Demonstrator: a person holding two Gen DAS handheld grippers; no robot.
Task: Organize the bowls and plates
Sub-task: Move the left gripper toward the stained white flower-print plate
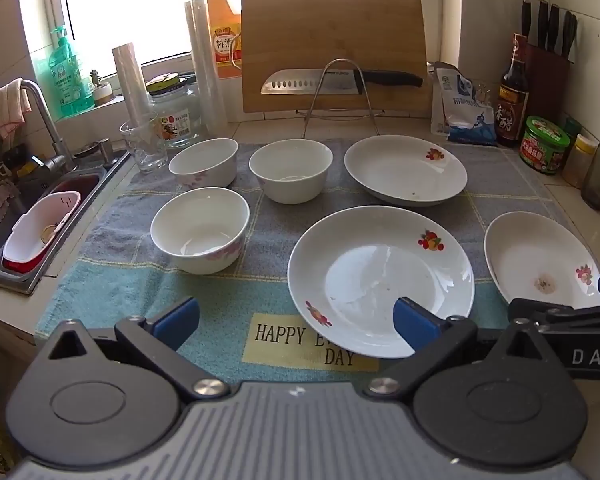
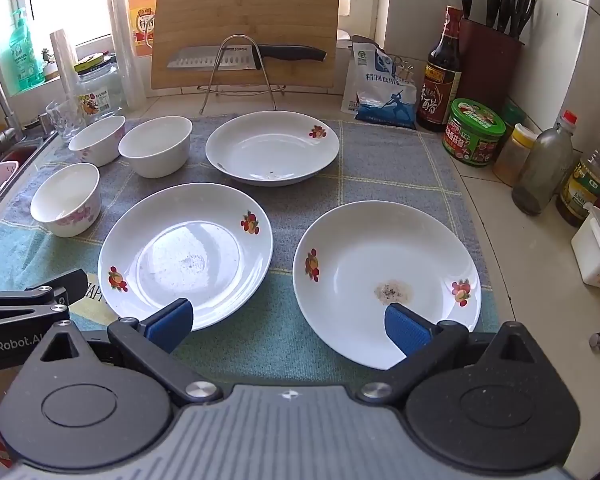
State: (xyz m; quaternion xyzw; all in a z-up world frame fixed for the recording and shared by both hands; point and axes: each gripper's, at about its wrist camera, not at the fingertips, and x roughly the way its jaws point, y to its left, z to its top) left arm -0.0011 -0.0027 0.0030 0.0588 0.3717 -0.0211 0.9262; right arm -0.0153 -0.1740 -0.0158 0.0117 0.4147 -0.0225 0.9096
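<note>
Far left, at 9 o'clock in the left wrist view: steel sink (image 1: 40,216) with a pink-and-white plastic drainer basket (image 1: 40,228) inside, sink cut by the frame edge; chrome tap (image 1: 46,120) draped with a pinkish cloth. Clear drinking glass (image 1: 144,142) at 10 o'clock, just off the grey-and-teal checked towel (image 1: 260,220) that carries all the dishes. Three white ceramic bowls with faint pink flower prints: rear-left bowl (image 1: 204,163), rear-middle bowl (image 1: 291,170) just beside it, front bowl (image 1: 200,235) nearer, at 9 o'clock of centre. Centre: white shallow plate with red fruit decals (image 1: 380,280), its near rim partly hidden by the left gripper (image 1: 296,320) finger; towel lettering "HAPPY ... DAY" partly covered by that plate. At 12 o'clock, rear white fruit-decal plate (image 1: 406,170), small dark specks on it. Behind: bamboo cutting board (image 1: 334,48) leaning upright, santoku knife (image 1: 340,80) on a wire rack in front. At 3 o'clock, third white plate with a brownish stain (image 2: 386,280), clipped in the left view, whole in the right view, its near rim hidden under the right gripper (image 2: 288,326) finger. Both grippers' blue-padded jaws stand wide apart, holding nothing, hovering over the towel's near edge. Far right: sauce bottles and jars, labels hard to read; knife block (image 2: 488,52) at 1 o'clock.
</note>
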